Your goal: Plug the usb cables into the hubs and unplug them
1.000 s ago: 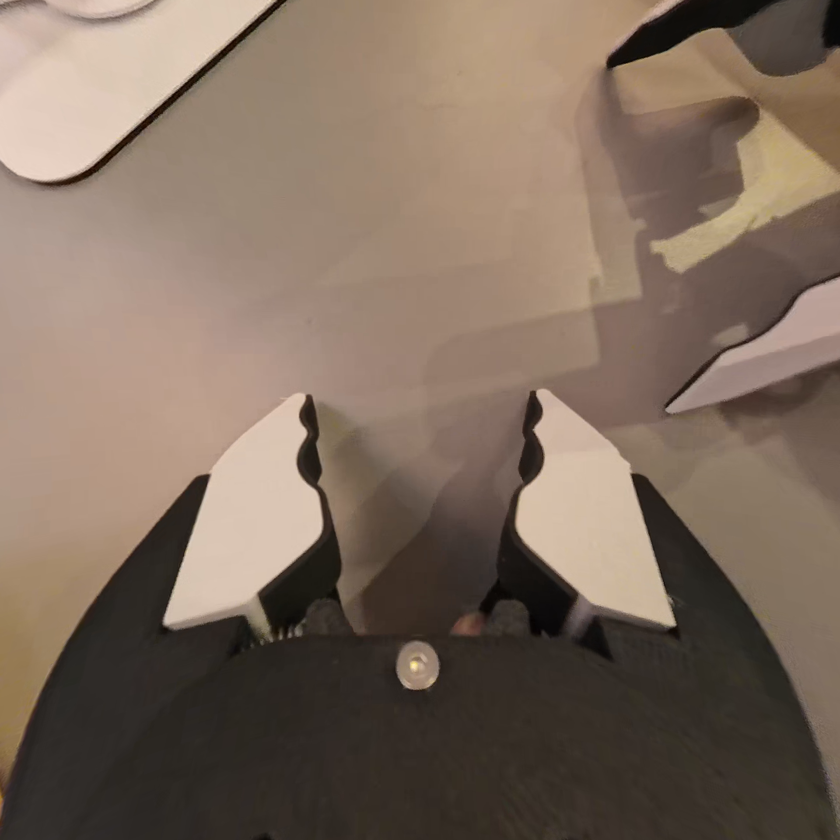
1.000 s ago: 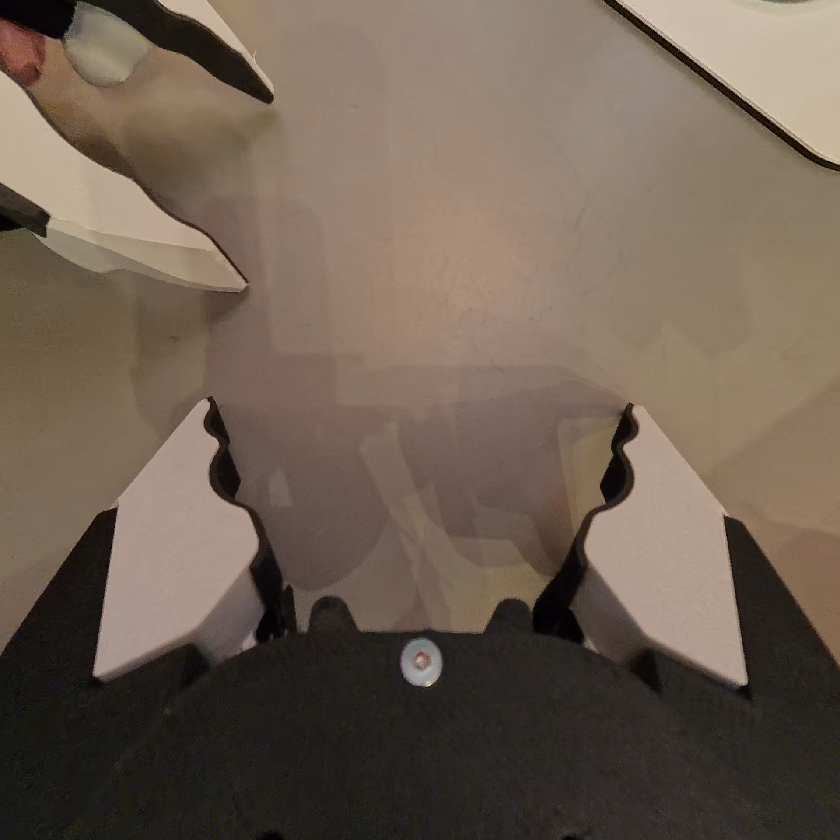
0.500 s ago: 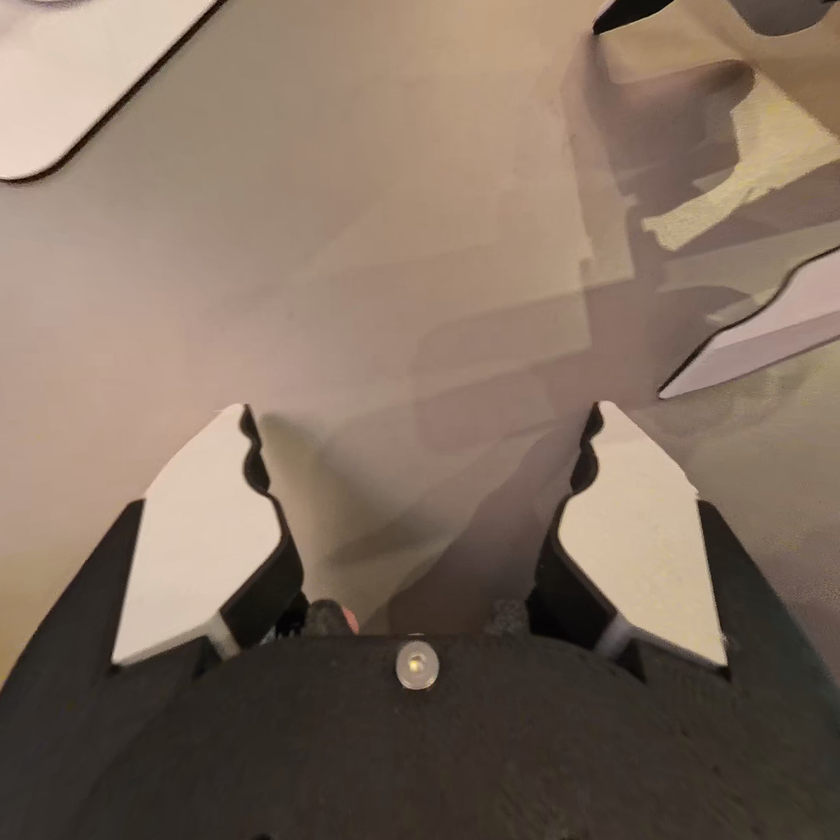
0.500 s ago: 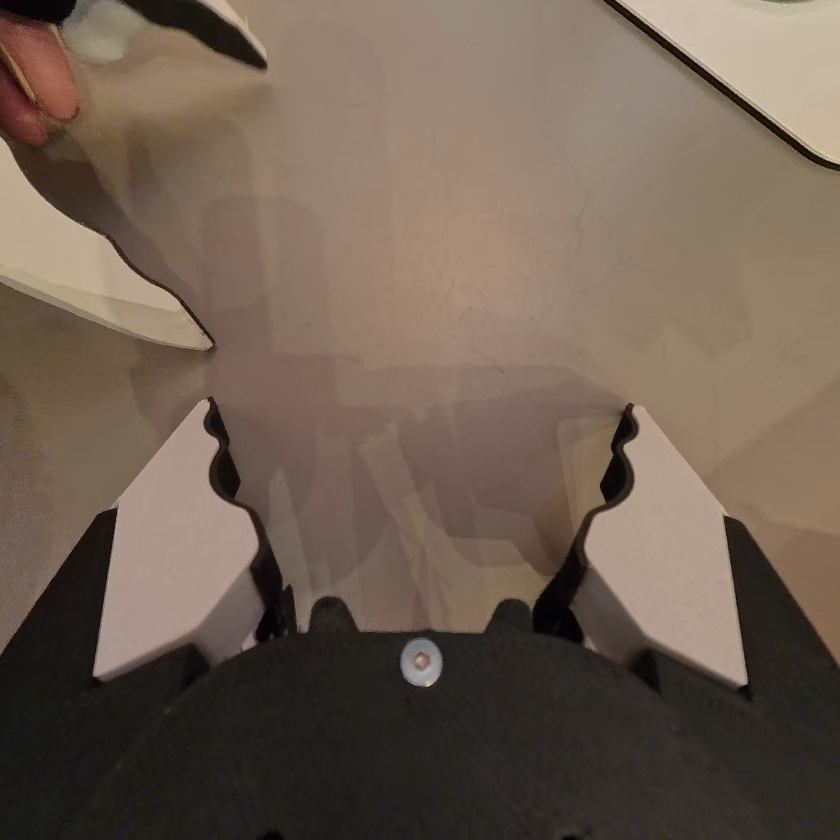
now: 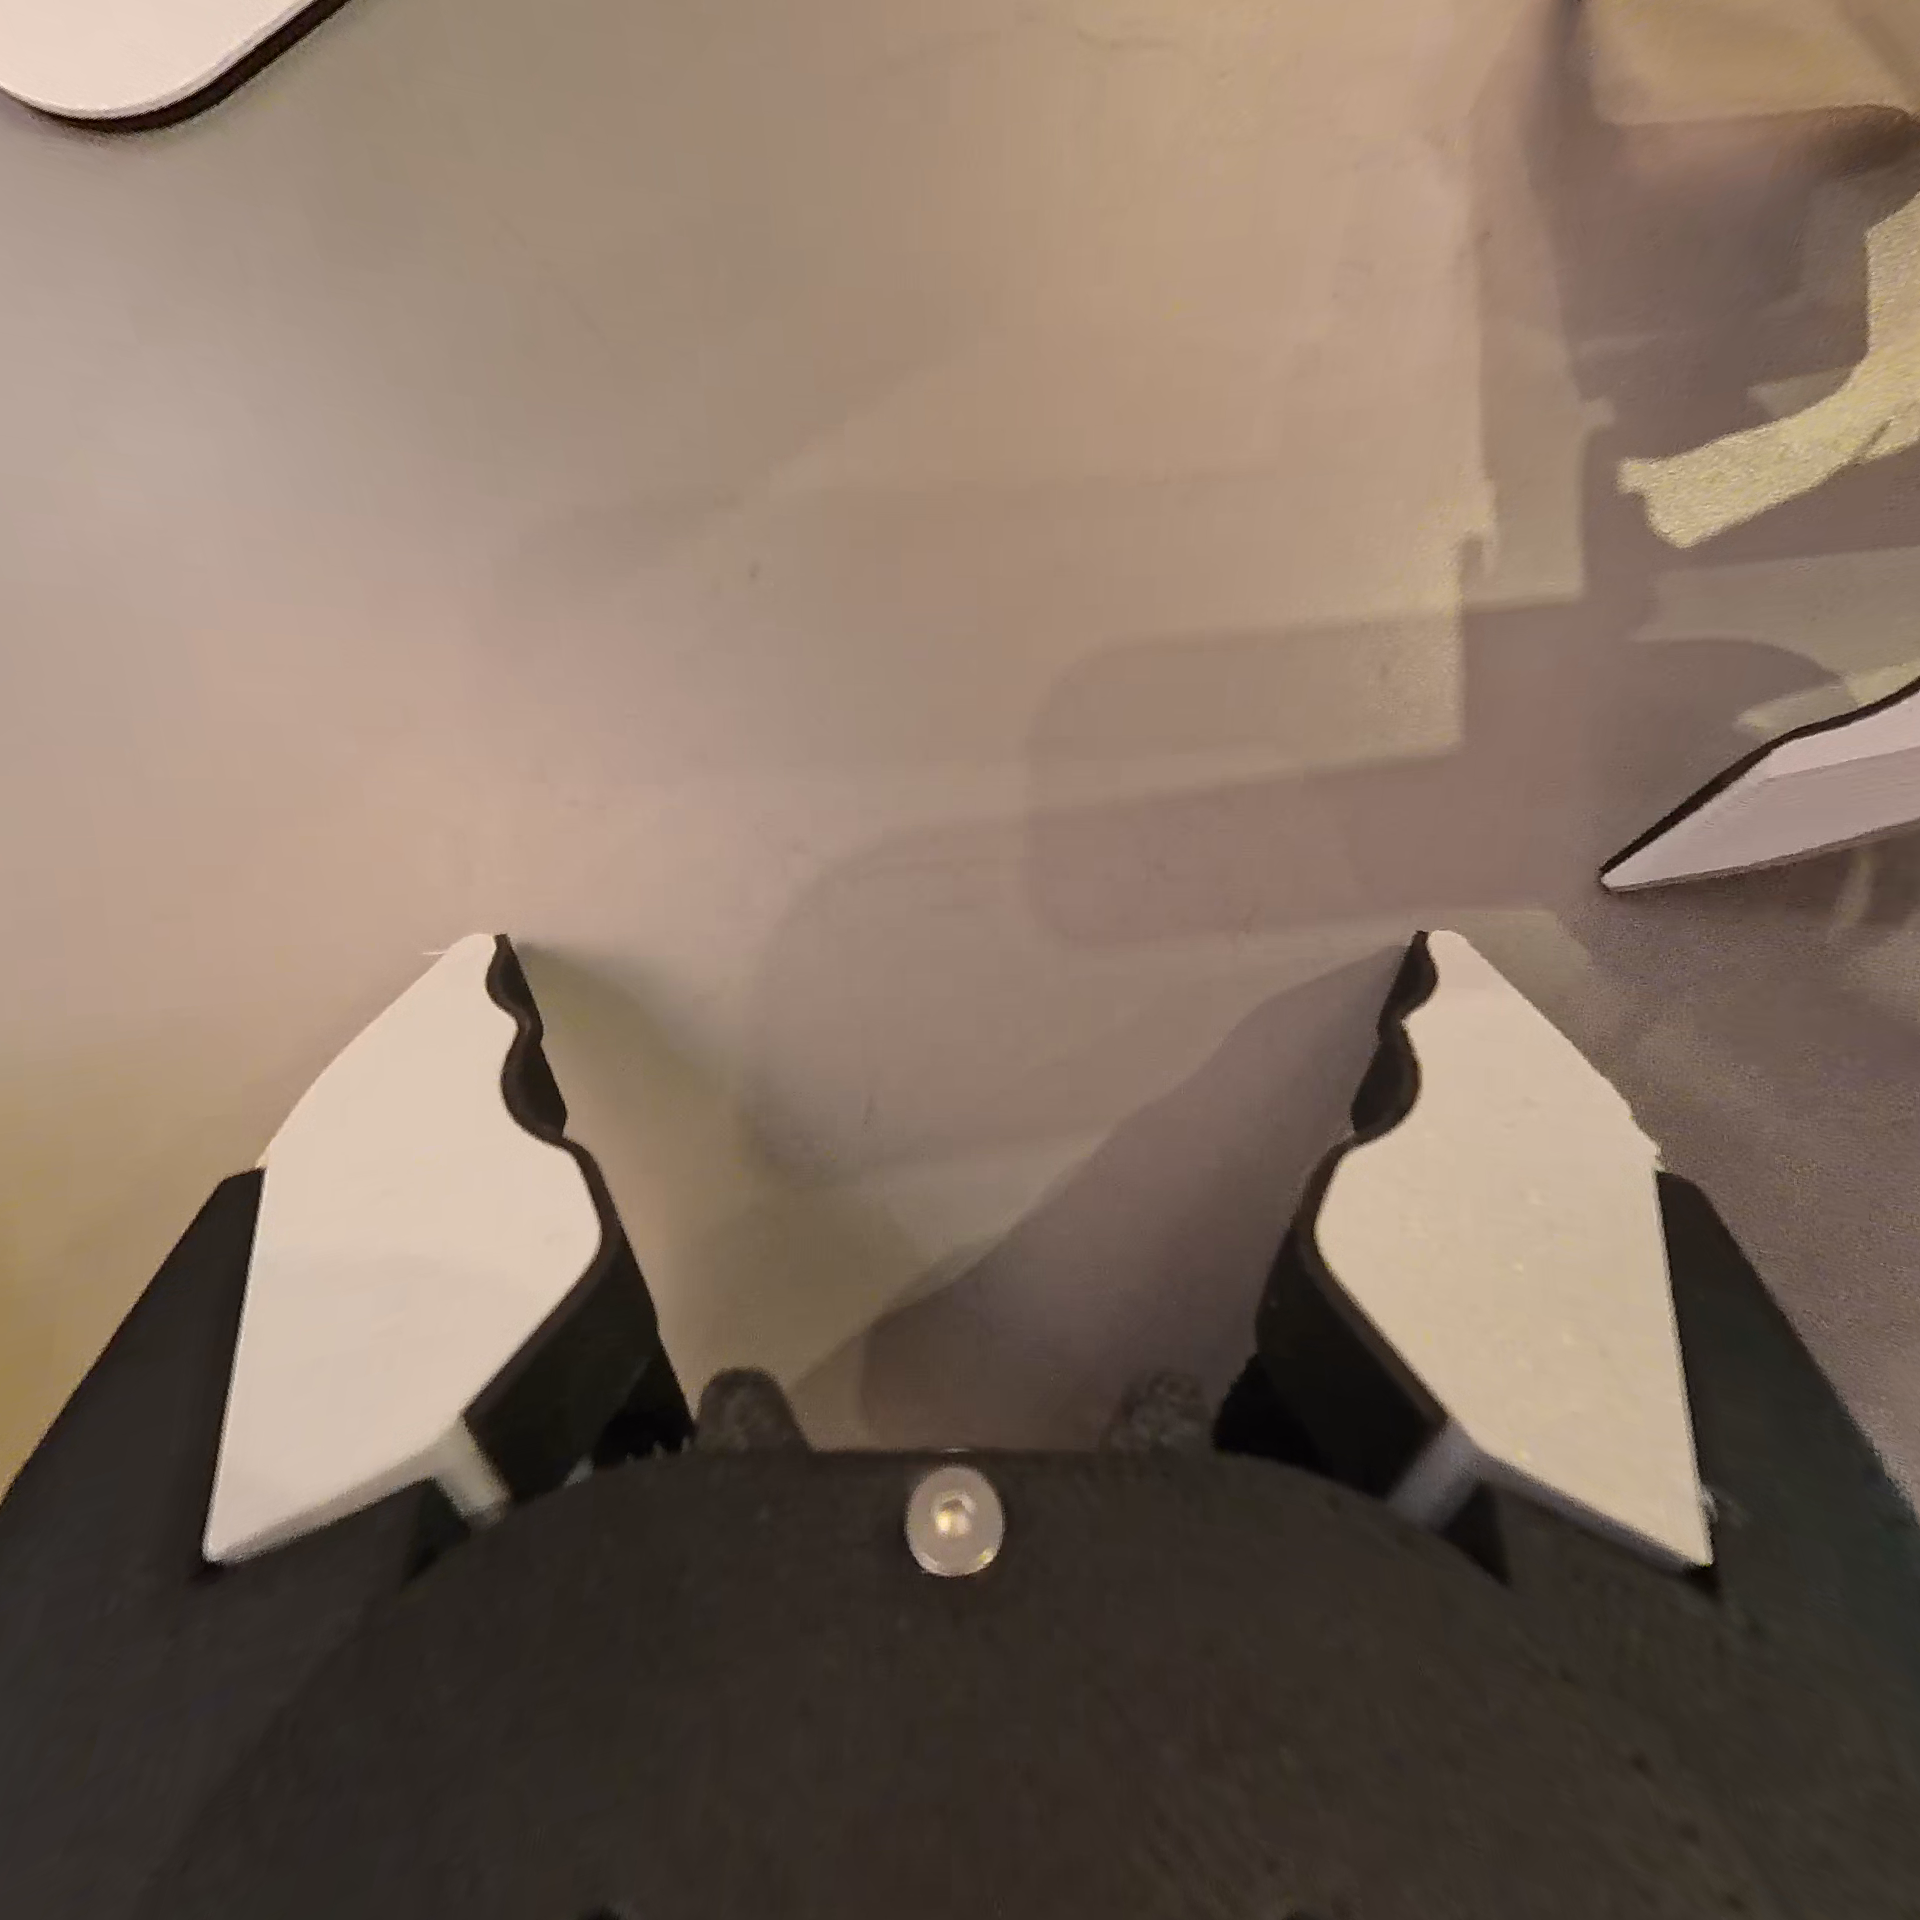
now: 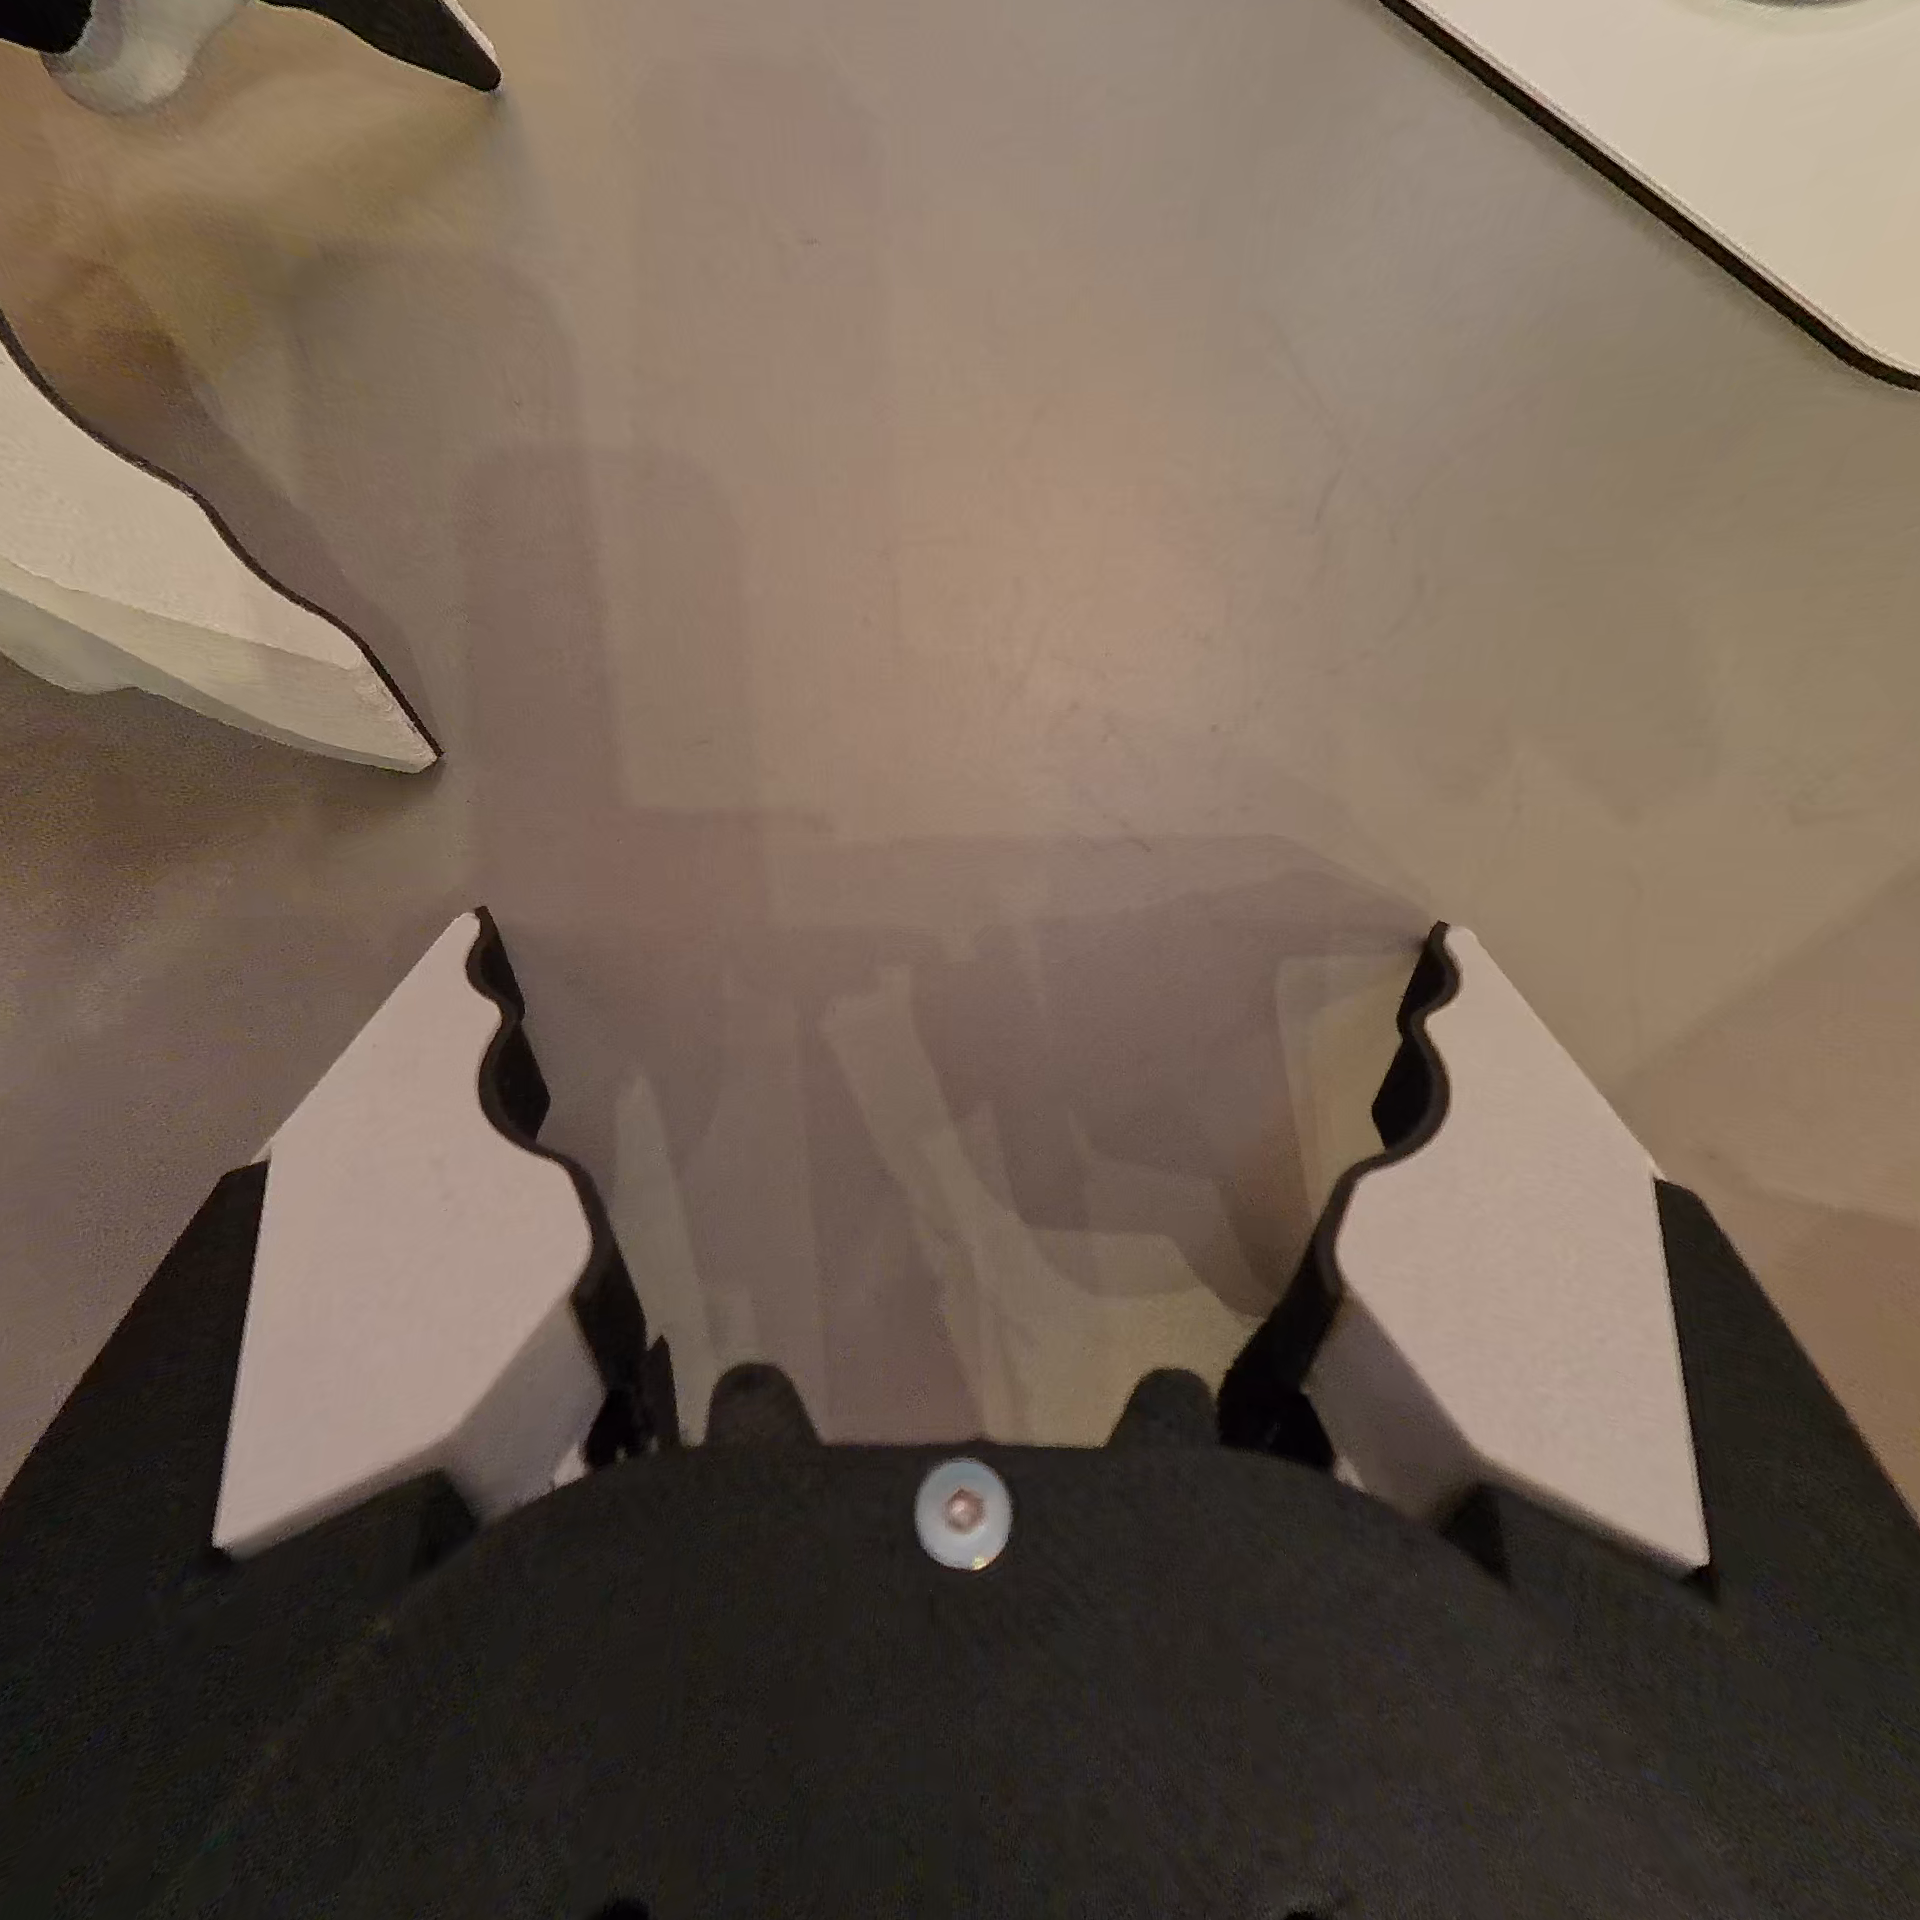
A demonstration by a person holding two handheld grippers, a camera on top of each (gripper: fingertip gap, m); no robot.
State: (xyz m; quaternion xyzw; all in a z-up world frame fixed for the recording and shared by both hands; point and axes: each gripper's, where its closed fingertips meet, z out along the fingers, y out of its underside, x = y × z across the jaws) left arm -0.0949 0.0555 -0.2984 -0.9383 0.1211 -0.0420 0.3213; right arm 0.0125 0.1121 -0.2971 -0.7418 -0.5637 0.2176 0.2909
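Note:
No usb cable or hub shows in either view. My left gripper [image 5: 961, 940] is wide open and empty, low over the bare grey table [image 5: 727, 520]. My right gripper [image 6: 956, 920] is wide open and empty over the same table [image 6: 1039, 520]. A white finger of the right gripper [image 5: 1787, 810] shows at the right edge of the left wrist view. A white finger of the left gripper [image 6: 208, 623] shows at the left edge of the right wrist view, with its black-edged other finger [image 6: 416, 42] at the top left.
A white board with a dark rim and a rounded corner lies at the top left of the left wrist view [image 5: 135, 52]. A similar white board lies at the top right of the right wrist view [image 6: 1683, 135]. Gripper shadows fall on the table.
My left gripper has opened from narrowly apart to wide open and drifted, so the white board slid toward the top left corner. The right gripper has stayed open and still.

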